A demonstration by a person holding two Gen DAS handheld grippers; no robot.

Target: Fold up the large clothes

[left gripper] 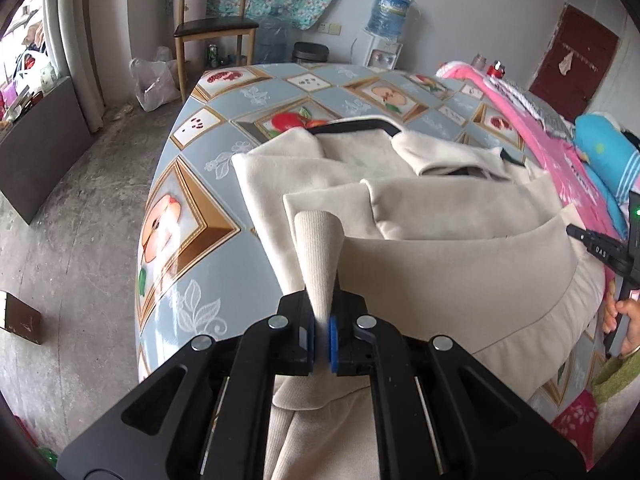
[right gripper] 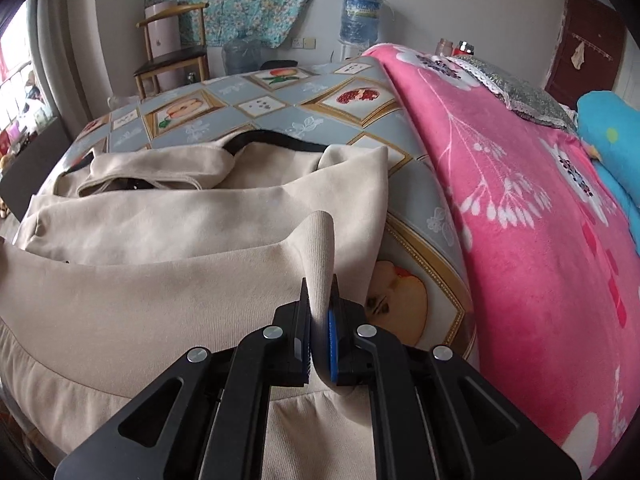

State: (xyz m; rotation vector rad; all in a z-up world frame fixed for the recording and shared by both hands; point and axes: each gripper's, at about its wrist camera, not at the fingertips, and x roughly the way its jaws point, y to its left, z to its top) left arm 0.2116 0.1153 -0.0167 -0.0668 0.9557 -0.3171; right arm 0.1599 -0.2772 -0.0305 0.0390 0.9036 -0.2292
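A large beige garment [left gripper: 440, 256] with black collar trim lies on the fruit-patterned tablecloth [left gripper: 192, 208], its sleeves folded across the body. My left gripper [left gripper: 321, 320] is shut on the ribbed hem at the garment's left side, the cloth bunched up between the blue pads. In the right wrist view the same beige garment [right gripper: 160, 280] fills the left half, and my right gripper [right gripper: 318, 344] is shut on its ribbed hem at the right side. The right gripper's black body [left gripper: 600, 252] and a hand [left gripper: 624, 316] show at the left view's right edge.
A pink flowered blanket [right gripper: 520, 220] is piled on the table's right side with a blue cushion [right gripper: 612, 132] beyond. A wooden chair [left gripper: 216, 28], water bottles [left gripper: 390, 12] and a plastic bag [left gripper: 152, 80] stand past the far edge. Concrete floor [left gripper: 72, 220] lies left.
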